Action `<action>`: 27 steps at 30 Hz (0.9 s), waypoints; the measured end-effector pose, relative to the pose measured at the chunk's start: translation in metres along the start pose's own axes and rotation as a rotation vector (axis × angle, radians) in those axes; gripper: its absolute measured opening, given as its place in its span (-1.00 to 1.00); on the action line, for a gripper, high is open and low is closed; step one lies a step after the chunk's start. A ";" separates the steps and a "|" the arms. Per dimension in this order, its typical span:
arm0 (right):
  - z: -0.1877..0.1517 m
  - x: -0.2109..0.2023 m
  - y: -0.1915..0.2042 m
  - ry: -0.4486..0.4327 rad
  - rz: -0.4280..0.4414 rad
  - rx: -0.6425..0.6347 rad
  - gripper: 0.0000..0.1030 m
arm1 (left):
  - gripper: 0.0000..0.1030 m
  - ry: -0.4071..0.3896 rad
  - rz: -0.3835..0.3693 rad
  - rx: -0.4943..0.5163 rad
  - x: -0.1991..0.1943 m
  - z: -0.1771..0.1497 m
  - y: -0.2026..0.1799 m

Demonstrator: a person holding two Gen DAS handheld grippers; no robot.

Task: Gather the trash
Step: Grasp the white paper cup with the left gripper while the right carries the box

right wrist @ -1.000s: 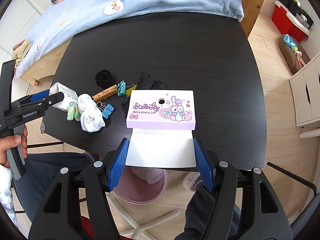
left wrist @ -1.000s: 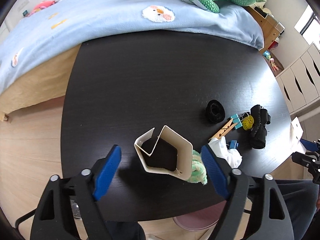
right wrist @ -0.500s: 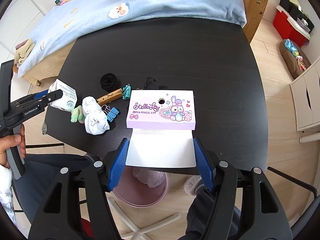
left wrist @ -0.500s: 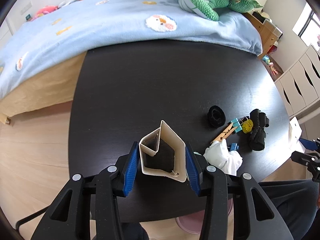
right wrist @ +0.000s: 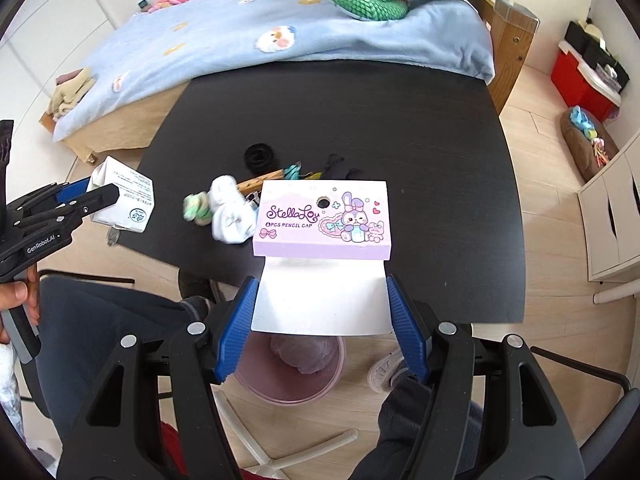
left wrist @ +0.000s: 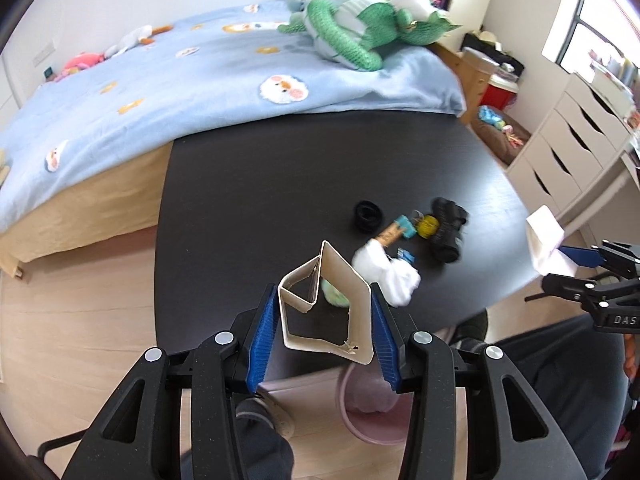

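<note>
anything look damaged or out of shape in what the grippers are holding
Yes. The beige carton in the left gripper is crushed: one wall folds inward in a sharp V, and its open end gapes. The purple pencil cap box in the right gripper looks square and intact.

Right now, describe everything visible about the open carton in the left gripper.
The carton is a small off-white paperboard box, empty, open end toward the left wrist camera, its walls squashed with one side folded inward. The left gripper is shut on it, blue fingers pressing both sides. It is lifted clear of the black table. In the right wrist view its outer face shows small print and a round blue logo.
</note>
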State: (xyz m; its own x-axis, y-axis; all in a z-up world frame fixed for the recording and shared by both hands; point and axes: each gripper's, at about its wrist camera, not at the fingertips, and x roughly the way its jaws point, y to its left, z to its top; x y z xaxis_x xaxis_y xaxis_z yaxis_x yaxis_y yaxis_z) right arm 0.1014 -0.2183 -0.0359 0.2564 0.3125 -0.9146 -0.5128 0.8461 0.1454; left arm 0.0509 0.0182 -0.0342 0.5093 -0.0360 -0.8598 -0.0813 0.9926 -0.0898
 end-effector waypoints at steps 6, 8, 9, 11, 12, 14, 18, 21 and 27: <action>-0.029 -0.009 0.018 -0.011 0.029 -0.036 0.24 | -0.15 -0.017 -0.032 0.011 -0.015 -0.026 -0.017; -0.038 -0.009 0.023 -0.010 0.034 -0.050 0.24 | -0.15 -0.015 -0.043 0.017 -0.016 -0.033 -0.023; -0.043 -0.009 0.026 -0.007 0.037 -0.055 0.24 | -0.15 -0.013 -0.048 0.021 -0.017 -0.037 -0.026; -0.050 -0.007 0.031 -0.002 0.047 -0.064 0.24 | -0.15 -0.012 -0.054 0.031 -0.017 -0.044 -0.032; -0.054 -0.005 0.033 0.004 0.054 -0.063 0.24 | -0.15 -0.010 -0.058 0.033 -0.018 -0.047 -0.034; -0.062 0.001 0.036 0.017 0.061 -0.067 0.24 | -0.15 -0.006 -0.063 0.040 -0.017 -0.053 -0.038; -0.075 0.016 0.044 0.049 0.072 -0.074 0.24 | -0.15 0.001 -0.071 0.041 -0.015 -0.064 -0.044; -0.084 0.029 0.051 0.083 0.075 -0.081 0.24 | -0.15 0.011 -0.076 0.036 -0.013 -0.072 -0.046; -0.088 0.047 0.061 0.109 0.088 -0.106 0.25 | -0.15 0.022 -0.078 0.027 -0.011 -0.078 -0.045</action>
State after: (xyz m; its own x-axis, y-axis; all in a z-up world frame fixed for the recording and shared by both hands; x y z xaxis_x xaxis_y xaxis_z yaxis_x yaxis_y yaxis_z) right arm 0.0107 -0.1901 -0.1035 0.1196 0.3298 -0.9365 -0.6142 0.7656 0.1912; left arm -0.0183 -0.0347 -0.0602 0.4938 -0.1154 -0.8619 -0.0185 0.9895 -0.1431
